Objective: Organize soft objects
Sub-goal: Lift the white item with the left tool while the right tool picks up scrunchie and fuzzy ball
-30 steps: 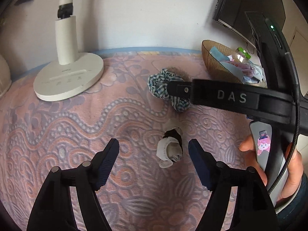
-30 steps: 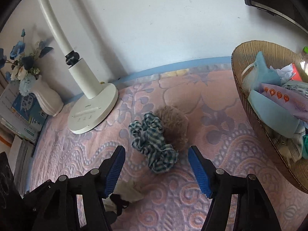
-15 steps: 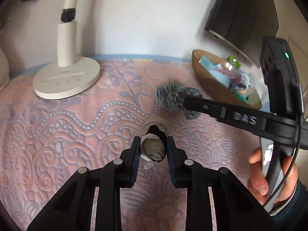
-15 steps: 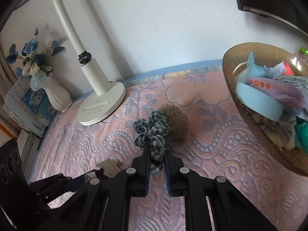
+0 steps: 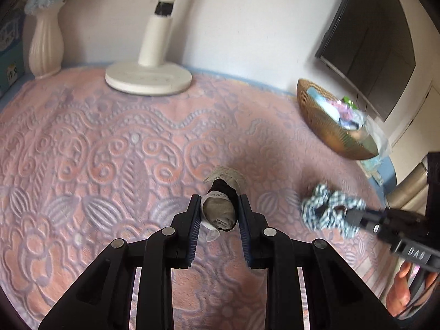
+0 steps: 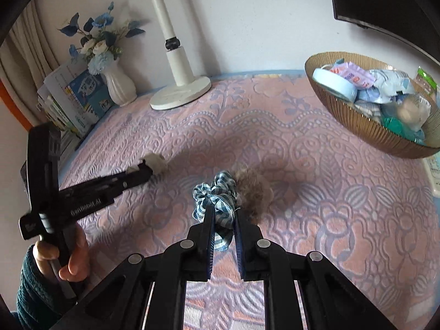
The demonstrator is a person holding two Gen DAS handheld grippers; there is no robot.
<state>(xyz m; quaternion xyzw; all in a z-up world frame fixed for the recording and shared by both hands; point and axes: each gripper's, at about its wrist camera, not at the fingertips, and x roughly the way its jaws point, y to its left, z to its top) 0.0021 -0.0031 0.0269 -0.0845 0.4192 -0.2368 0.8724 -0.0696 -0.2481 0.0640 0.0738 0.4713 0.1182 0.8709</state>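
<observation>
Jaws of the left gripper are clamped on a rolled sock bundle, beige with black and white lace trim, whose long axis runs straight ahead along the fingers, its loose cuff end pointing away from the tool toward the wall. Jaws of the right gripper are pinched nearly together on a blue-and-white checked scrunchie, bunched up beyond the fingertips and trailing down between them. Only the right wrist view shows the brown fuzzy scrunchie pressed against the checked one's right side; from the left wrist view it is hidden, though the checked scrunchie and right gripper appear there to the right of the sock. Below both tools lies a pink and lilac embossed blanket. Far ahead and right sits a ribbed amber bowl, holding a light blue tape roll, wrapped packets and cloth pieces. Ahead and left stand a white lamp base and a white vase of blue flowers.
</observation>
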